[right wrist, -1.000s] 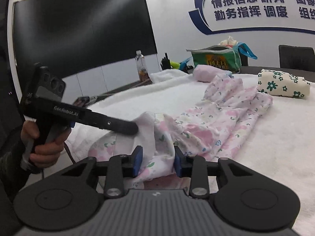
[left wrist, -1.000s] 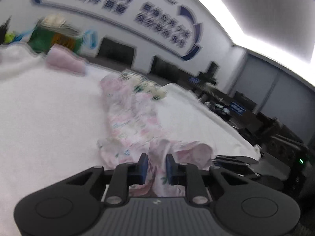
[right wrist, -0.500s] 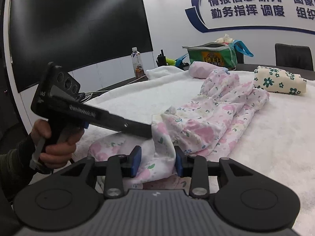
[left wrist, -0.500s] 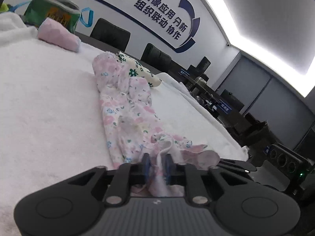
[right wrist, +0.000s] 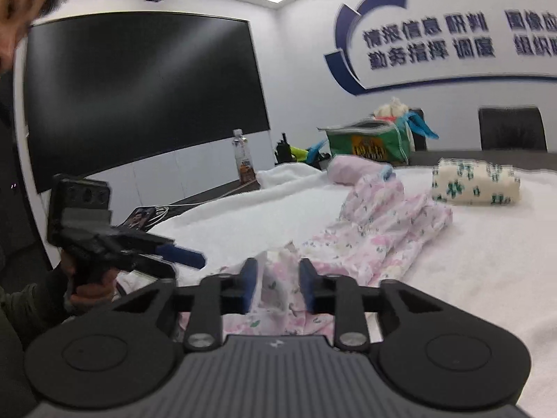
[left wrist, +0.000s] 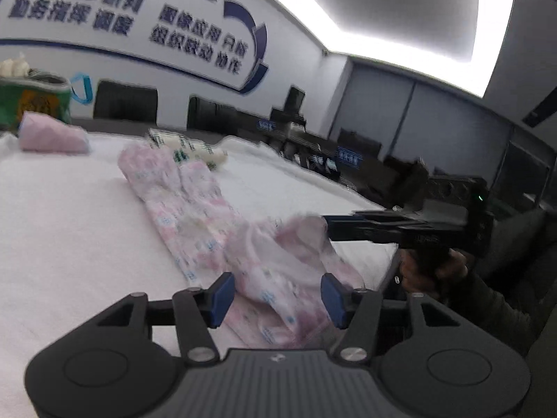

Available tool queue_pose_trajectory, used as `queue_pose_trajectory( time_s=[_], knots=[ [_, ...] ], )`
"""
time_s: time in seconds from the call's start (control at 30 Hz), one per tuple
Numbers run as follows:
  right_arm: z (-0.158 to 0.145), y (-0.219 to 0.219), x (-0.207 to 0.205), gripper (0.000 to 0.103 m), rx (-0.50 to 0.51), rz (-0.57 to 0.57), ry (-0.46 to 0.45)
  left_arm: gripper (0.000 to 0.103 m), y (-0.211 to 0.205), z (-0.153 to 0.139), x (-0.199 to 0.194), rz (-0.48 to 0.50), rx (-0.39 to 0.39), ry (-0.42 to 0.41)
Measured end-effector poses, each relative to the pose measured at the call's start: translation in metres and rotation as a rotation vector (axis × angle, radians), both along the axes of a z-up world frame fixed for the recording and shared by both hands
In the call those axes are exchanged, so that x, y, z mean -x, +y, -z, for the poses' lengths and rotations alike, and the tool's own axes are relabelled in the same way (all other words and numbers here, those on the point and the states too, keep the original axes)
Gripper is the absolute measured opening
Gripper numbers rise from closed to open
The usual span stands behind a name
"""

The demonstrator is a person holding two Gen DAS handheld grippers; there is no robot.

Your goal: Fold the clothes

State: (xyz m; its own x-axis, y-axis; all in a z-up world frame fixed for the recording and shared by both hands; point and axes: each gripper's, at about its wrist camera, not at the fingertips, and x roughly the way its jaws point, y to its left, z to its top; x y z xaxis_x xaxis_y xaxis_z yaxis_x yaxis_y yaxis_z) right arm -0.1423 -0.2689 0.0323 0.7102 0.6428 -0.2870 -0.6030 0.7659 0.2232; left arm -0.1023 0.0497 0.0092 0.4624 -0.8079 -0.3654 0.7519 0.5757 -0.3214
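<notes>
floral garment (left wrist: 195, 209) pinched by right gripper (right wrist: 276, 284) fingers; left gripper (left wrist: 276, 296) fingers just spreading.

This is an office meeting room: a big dark screen (right wrist: 139, 104) on the wall, blue wall lettering (right wrist: 428, 43) to its right, black chairs (left wrist: 125, 101) behind the desk (left wrist: 69, 230).

Pale pink garment (right wrist: 379, 233) strewn with small pink, blue and green flowers, mid-frame. Cream folded bundle (right wrist: 475, 183) printed with dark green flowers, right of centre. Plain pink roll (left wrist: 52, 136) at left. Green bag (right wrist: 369, 142) with yellow panel and blue straps. White fleecy cover on desk (left wrist: 69, 237). Black claws with blue pads (left wrist: 222, 294). Blue lettering across white wall (right wrist: 428, 41).
</notes>
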Motion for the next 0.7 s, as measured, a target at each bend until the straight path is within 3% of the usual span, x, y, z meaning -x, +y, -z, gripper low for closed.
queue_pose_trajectory(
  time_s=[0.07,0.17,0.23,0.3,0.43,0.53,0.57,0.63,0.7],
  knots=[
    [0.01,0.013,-0.008,0.02,0.039,-0.015,0.036,0.062,-0.009,0.006,0.0,-0.014,-0.016,0.026],
    [0.023,0.038,-0.016,0.02,0.151,-0.051,0.068,0.062,-0.014,0.012,-0.002,-0.021,-0.034,0.044],
    [0.023,0.045,-0.015,0.023,0.216,-0.056,0.056,0.063,-0.011,0.008,0.008,0.001,-0.065,-0.023],
    [0.014,0.039,-0.008,0.049,0.233,-0.04,0.023,0.072,-0.006,0.001,0.021,0.03,-0.104,-0.119],
    [-0.012,0.013,0.017,0.064,0.216,-0.029,-0.063,0.073,-0.009,-0.004,0.041,0.114,-0.141,-0.212],
    [-0.01,0.019,0.032,0.072,0.246,-0.099,-0.096,0.072,-0.016,-0.001,0.048,0.159,-0.162,-0.251],
    [-0.008,0.024,0.036,0.073,0.266,-0.126,-0.105,0.071,-0.021,0.002,0.047,0.159,-0.188,-0.259],
    [0.005,0.043,0.039,0.073,0.365,-0.184,-0.117,0.059,-0.032,0.009,0.044,0.145,-0.249,-0.256],
    [0.017,0.058,0.04,0.072,0.447,-0.217,-0.134,0.036,-0.036,0.016,0.032,0.136,-0.266,-0.196]
  ],
)
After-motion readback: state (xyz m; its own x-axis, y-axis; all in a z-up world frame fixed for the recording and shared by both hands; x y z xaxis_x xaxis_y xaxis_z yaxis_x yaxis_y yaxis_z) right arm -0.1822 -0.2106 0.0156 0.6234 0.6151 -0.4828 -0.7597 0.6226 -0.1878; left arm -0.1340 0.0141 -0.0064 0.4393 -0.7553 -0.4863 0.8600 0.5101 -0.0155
